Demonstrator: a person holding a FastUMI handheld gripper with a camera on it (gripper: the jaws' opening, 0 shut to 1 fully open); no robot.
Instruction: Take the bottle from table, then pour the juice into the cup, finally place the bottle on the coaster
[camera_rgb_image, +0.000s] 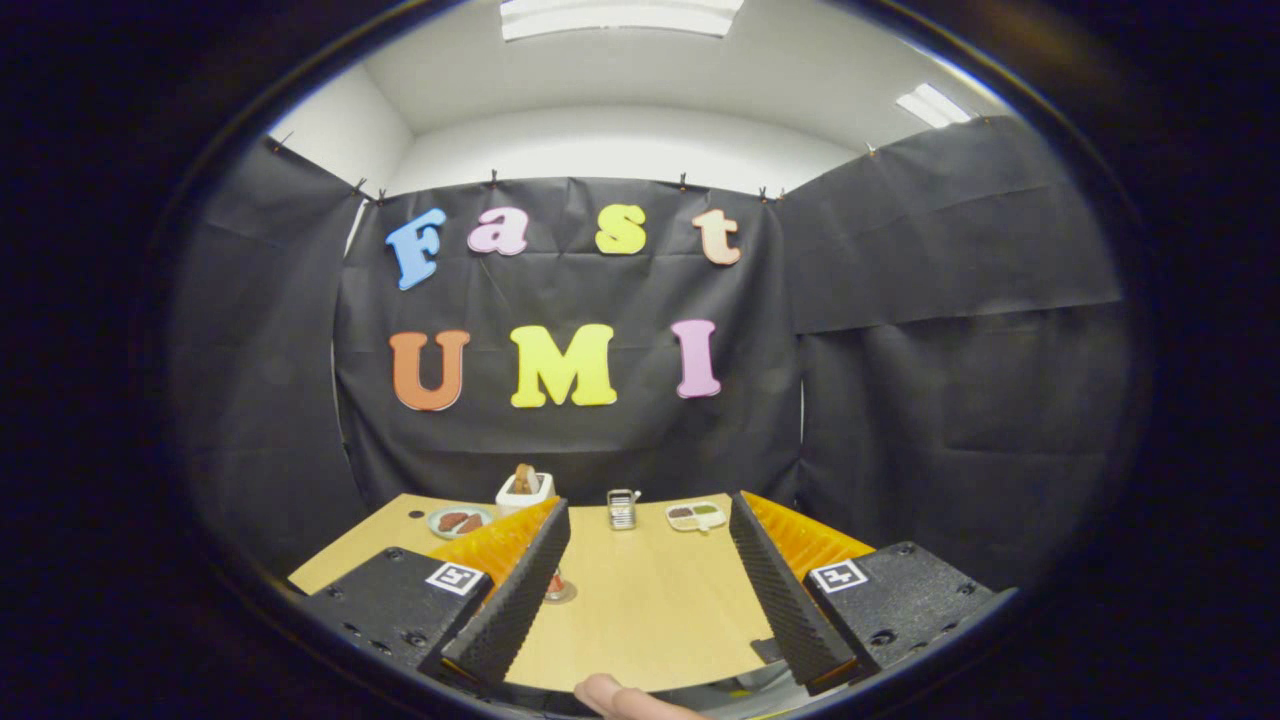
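My gripper (648, 503) is open, its two fingers spread wide above a light wooden table (650, 610). Nothing is between them. Close beside the inner edge of the left finger (515, 590) a small clear item with a red bit (556, 586) stands on a round base, half hidden by that finger. I cannot tell whether it is the cup or the bottle. A person's fingertip (612, 696) shows at the near table edge, below the fingers.
At the table's far edge stand a plate with reddish food (458, 521), a white box holding bread (524, 489), a small metal holder (622, 509) and a small white dish with dark and green portions (696, 516). Black cloth walls close the booth behind and on both sides.
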